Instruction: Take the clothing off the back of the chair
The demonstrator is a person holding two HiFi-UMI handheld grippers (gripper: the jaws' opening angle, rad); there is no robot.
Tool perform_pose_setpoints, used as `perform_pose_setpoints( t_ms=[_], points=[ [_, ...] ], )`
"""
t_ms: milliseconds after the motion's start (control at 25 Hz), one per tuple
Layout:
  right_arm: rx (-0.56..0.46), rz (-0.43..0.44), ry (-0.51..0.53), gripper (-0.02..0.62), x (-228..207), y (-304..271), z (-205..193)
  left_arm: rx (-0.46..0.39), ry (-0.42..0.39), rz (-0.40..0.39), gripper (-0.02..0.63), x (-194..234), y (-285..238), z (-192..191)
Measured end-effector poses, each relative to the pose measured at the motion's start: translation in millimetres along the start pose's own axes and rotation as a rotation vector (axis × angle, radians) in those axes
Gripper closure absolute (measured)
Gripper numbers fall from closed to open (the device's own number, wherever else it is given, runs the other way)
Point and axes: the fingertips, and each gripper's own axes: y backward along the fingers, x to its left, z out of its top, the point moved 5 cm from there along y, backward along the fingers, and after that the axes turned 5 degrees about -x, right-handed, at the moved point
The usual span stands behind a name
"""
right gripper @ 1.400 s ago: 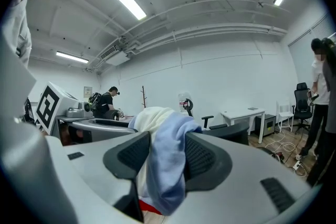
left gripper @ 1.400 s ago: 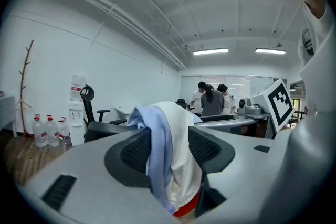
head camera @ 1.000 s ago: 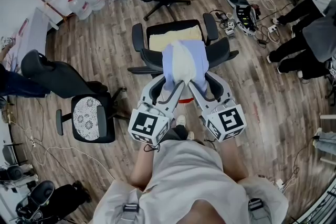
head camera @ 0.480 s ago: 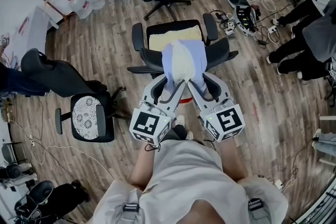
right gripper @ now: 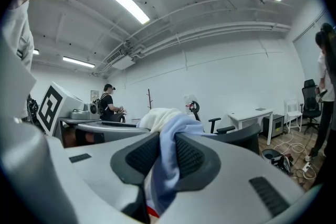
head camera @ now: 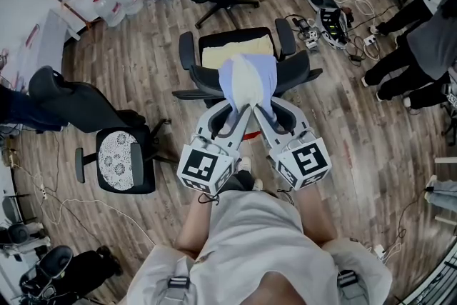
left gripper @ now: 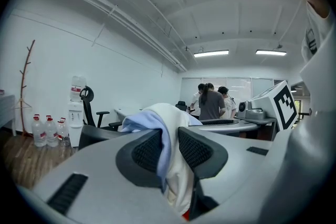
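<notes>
Head view, centre of frame: clothing, pale blue with cream lining, draped over the back of the black chair; not yet lifted.
Item 1, left gripper: your jaws have just been closing and now pinch a fold at the fabric's near edge.
Item 2, right gripper: likewise, pads pressed on the blue cloth just beside it.
Reading: with 2 holds set, you look ready to lift it off.
Surroundings: yellow cushion on the seat; second chair, lower left.
</notes>
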Motion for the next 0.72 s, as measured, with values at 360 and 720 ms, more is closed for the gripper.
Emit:
perform_pose_setpoints(
  t_ms=[360,720],
  points=[
    [-0.007,0.011,0.008,0.519,0,6,2,-0.003,-0.012,-0.005,0.529,-12,-2,2],
    [-0.019,0.03,0.016,0.525,9,5,6,-0.009,-0.015,0.0,0.535,-11,6,7]
  ],
)
